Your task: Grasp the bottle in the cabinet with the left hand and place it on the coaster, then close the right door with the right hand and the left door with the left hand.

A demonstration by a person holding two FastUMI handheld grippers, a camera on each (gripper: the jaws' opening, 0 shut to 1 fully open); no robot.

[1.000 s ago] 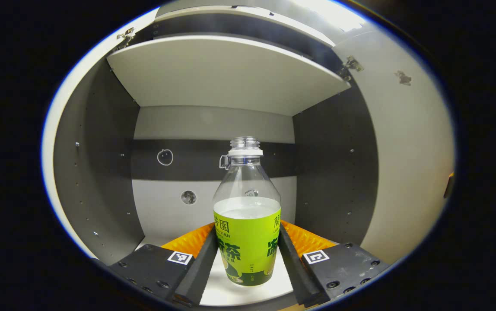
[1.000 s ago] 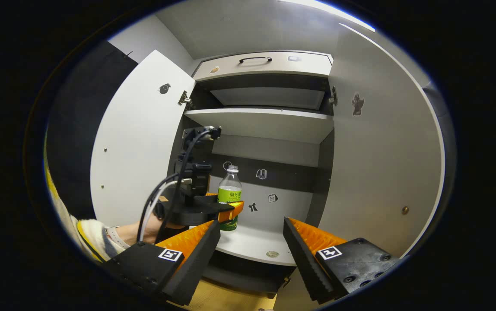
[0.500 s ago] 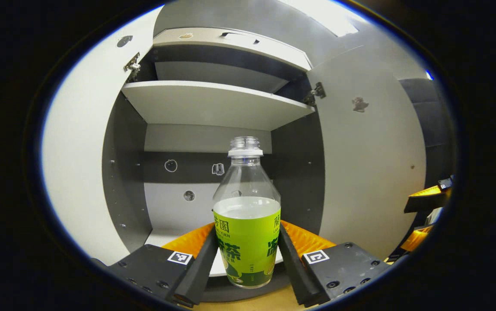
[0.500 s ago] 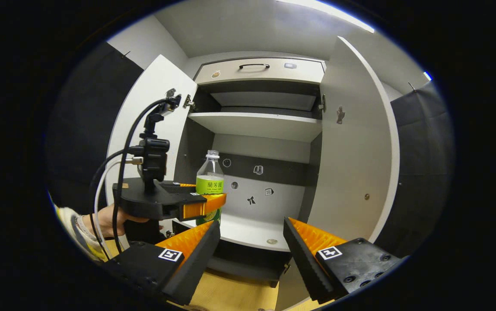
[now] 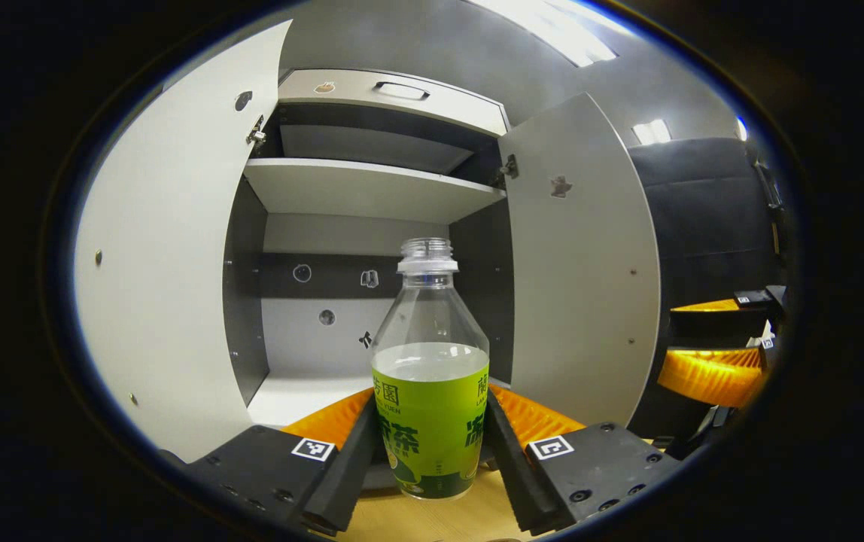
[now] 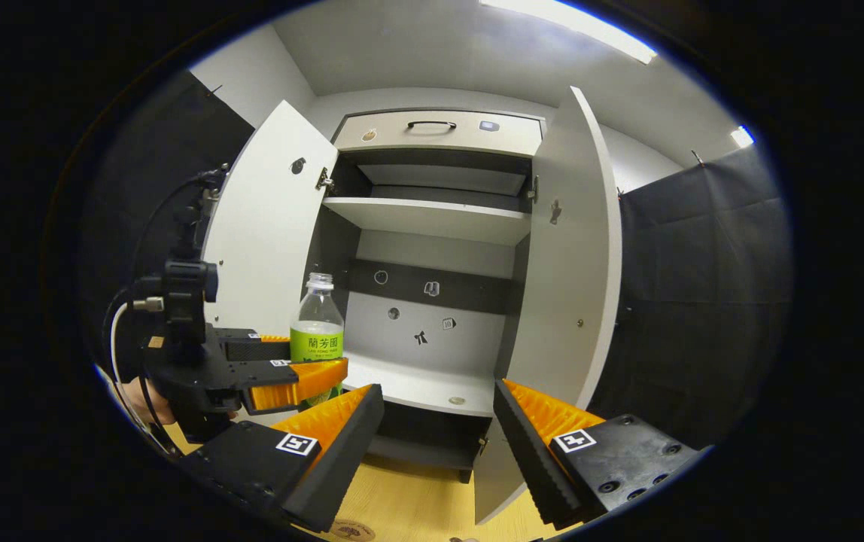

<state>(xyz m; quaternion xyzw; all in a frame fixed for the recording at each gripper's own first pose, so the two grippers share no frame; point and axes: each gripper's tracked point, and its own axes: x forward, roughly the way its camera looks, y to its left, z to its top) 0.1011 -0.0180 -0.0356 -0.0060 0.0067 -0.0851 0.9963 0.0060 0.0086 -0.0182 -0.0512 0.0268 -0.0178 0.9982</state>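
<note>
1. The bottle point(image 5: 430, 376) is a clear plastic one with no cap, about half full of pale liquid, with a green label wrapped round its lower half. It stands upright between the fingers of the left claw point(image 5: 432, 444), held in the air in front of the open cabinet point(image 5: 372, 188), outside it and above the wooden table point(image 5: 417, 519).
2. How it will likely handle: fairly light, with thin walls that may dent under hard pressure. The smooth label could slip. With the mouth open, any tilt risks spilling, so it should stay upright.
3. Where to hold it: the label band, the widest and straightest part, is the sensible place, and that is where both fingers of the left claw press now, closed snugly on either side.
4. Pose of the left claw: in the right gripper view, the left claw point(image 6: 304, 376) is held level, pointing toward the cabinet, with a hand point(image 6: 138, 399) partly visible behind it.
5. The right claw point(image 6: 436, 421) is wide open, holds nothing, and points at the cabinet's lower shelf point(image 6: 417, 384), facing the right door point(image 6: 571, 286).
6. Both doors are open, the left door point(image 6: 270, 241) too. A round edge, perhaps the coaster point(image 6: 351, 530), shows on the table at the bottom of the right gripper view.
</note>
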